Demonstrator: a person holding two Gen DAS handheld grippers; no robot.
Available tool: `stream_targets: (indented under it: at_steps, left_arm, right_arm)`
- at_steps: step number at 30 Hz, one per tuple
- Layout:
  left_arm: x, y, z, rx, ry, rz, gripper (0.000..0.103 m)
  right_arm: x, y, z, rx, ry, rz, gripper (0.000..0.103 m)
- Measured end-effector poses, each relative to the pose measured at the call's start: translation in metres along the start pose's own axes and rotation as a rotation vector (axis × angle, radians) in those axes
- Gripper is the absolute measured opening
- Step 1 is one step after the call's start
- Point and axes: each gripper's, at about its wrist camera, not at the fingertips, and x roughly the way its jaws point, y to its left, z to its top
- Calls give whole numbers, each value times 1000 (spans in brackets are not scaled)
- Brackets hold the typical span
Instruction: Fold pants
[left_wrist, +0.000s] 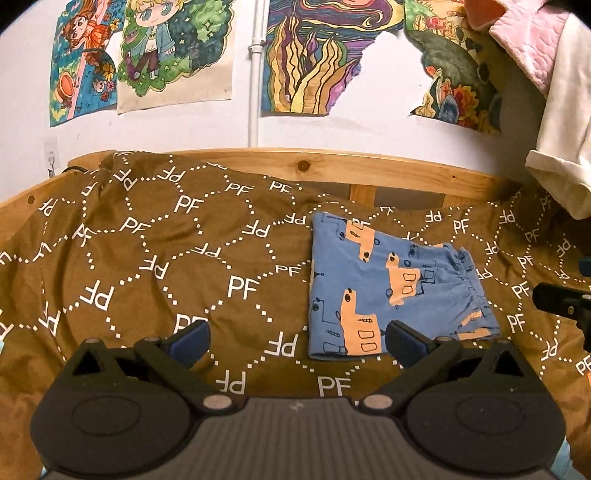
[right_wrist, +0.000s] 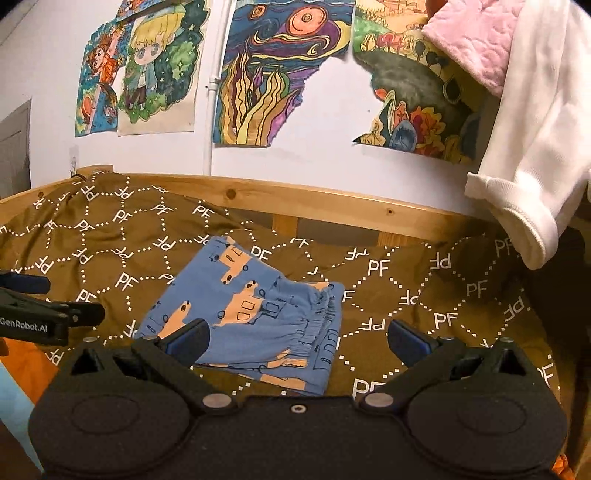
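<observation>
The folded pants (right_wrist: 255, 314) lay just beyond your right fingers (right_wrist: 295, 341), waistband to the right. Your left fingers (left_wrist: 297, 341) sat further left; both pairs were spread wide, holding nothing.

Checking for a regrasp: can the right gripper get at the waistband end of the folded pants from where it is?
Probably yes. The right gripper is open and empty, and the pants' gathered waistband lies between its fingers on the bedspread, with nothing over it. The left gripper sits off to the side.

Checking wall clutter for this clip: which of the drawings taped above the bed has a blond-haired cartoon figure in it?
The second drawing from the left, overlapping the orange-and-blue one beside it. It shows a blond figure against a green, starry background; the others are swirling abstract or landscape scenes.
</observation>
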Motion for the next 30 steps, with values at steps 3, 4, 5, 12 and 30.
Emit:
stream_targets:
  at_steps: [3, 4, 5, 12, 30]
  left_arm:
    - [-6, 2, 0, -7, 0, -6, 103]
    - [-9, 3, 0, -10, 0, -8, 103]
    - [-13, 3, 0, -12, -2, -10, 103]
    - [-40, 6, 0, -10, -13, -33, 103]
    - [-102, 19, -24, 2, -37, -41, 103]
  right_arm:
    - [-5, 3, 2, 0, 7, -3, 102]
    - [-7, 4, 2, 2, 9, -7, 102]
    - [-9, 5, 3, 4, 13, -7, 102]
    - [-35, 18, 4, 35, 64, -7, 102]
    - [-88, 46, -21, 171, -5, -38, 102]
